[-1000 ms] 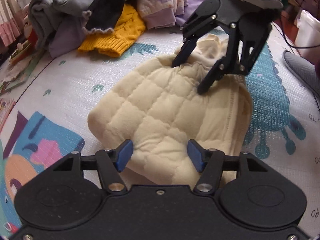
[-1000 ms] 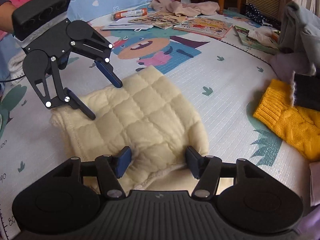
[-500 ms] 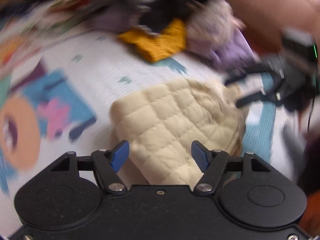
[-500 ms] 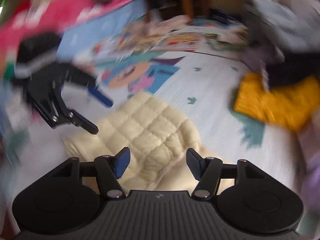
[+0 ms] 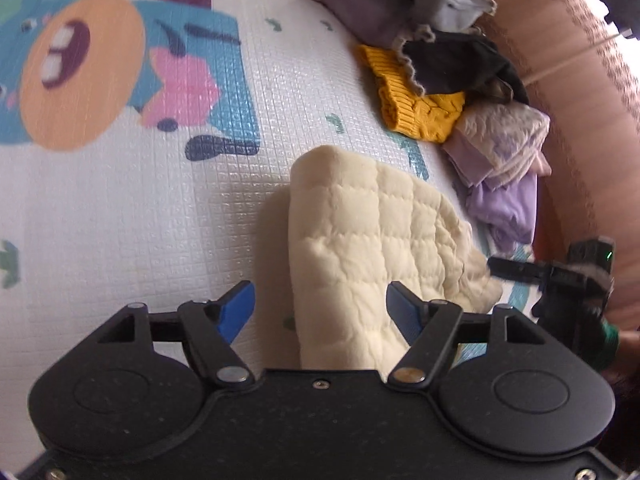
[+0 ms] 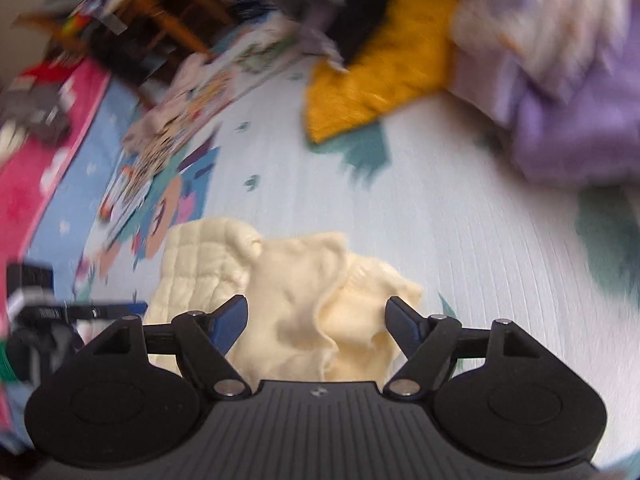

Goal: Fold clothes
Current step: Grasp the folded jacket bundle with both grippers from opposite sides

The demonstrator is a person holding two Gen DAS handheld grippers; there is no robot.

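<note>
A cream quilted garment (image 5: 372,240) lies folded on the play mat; it also shows in the right wrist view (image 6: 288,300), with loose edges near me. My left gripper (image 5: 320,306) is open and empty, its blue pads either side of the garment's near end. My right gripper (image 6: 316,316) is open and empty above the garment's crumpled end. In the left wrist view the right gripper (image 5: 560,276) is seen at the garment's right edge. The left gripper (image 6: 60,316) appears at the lower left in the right wrist view.
A pile of clothes lies beyond the garment: a yellow knit sweater (image 5: 416,108), a black piece (image 5: 456,64), lilac and grey pieces (image 5: 504,184). The cartoon play mat (image 5: 160,200) spreads to the left. Books and a wooden chair (image 6: 176,8) stand further off.
Both grippers have swung away from the garment's middle to its opposite ends, turning their views. Both stay open. The garment lies folded in the same place.
</note>
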